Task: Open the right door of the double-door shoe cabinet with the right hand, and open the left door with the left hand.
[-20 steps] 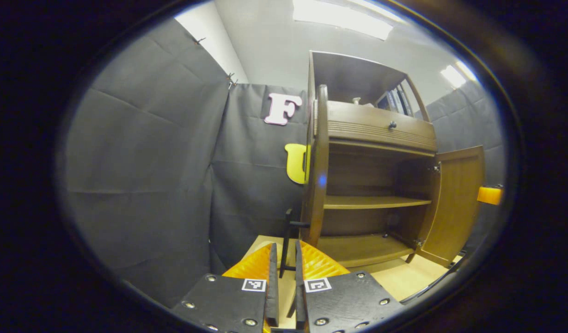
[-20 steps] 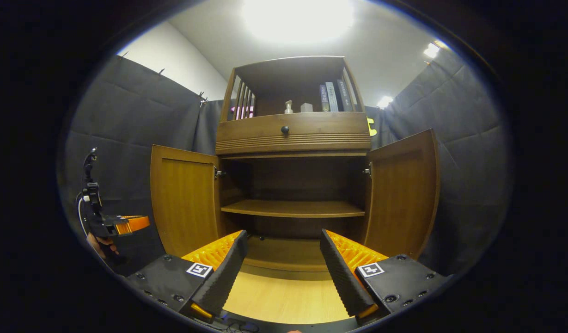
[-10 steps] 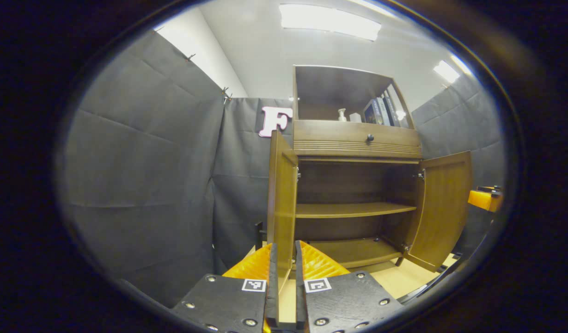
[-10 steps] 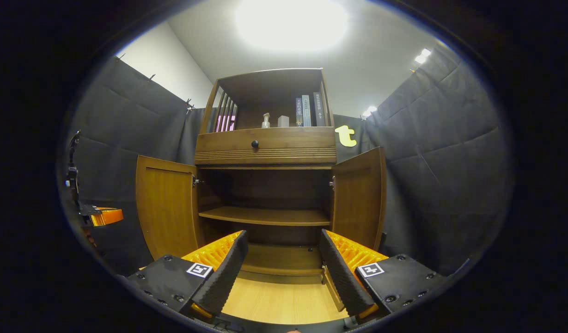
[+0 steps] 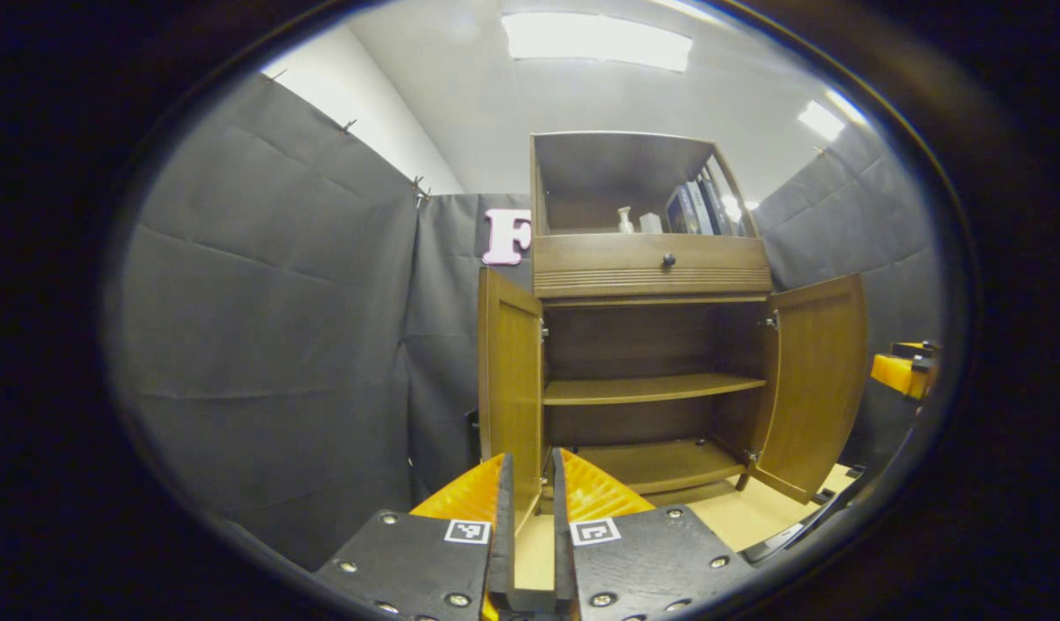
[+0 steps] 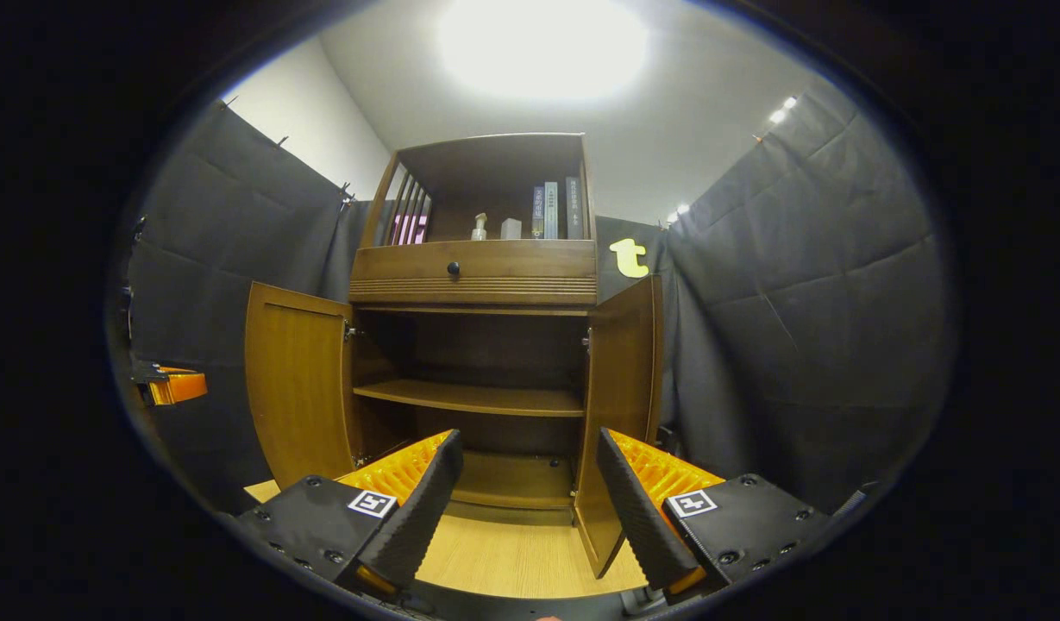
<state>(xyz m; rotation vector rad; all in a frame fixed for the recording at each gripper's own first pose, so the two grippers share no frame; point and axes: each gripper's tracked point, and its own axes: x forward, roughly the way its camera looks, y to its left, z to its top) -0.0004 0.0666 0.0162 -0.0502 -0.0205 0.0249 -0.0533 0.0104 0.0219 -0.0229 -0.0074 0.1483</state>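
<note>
The double-door shoe cabinet (image 6: 478, 362) stood against the black cloth wall on a pale wooden floor (image 6: 512, 561), and both of its lower doors were swung open. In the right gripper view the left door (image 6: 297, 379) angled outward to the left of the dark interior, and the right door (image 6: 620, 405) stood nearly edge-on, its lower corner reaching down between the two fingers of the right tool (image 6: 525, 492). Those fingers were spread wide apart with nothing between their pads, and whether either touched the door could not be told. Inside the cabinet a middle shelf (image 6: 469, 398) and a bottom board lay bare. Above the doors ran a drawer with a dark round knob (image 6: 453, 268), and the open top compartment held a small pump bottle (image 6: 479, 228) and some upright books (image 6: 554, 210).

In the left gripper view the left tool (image 5: 527, 492) had its fingers drawn close together, a narrow slit left between them, gripping nothing. It sat low in front of the left door (image 5: 511, 379), apart from it. The right door (image 5: 814, 379) stood open on the far side, and just beyond it an orange part of the other tool (image 5: 900, 373) showed at the edge
</note>
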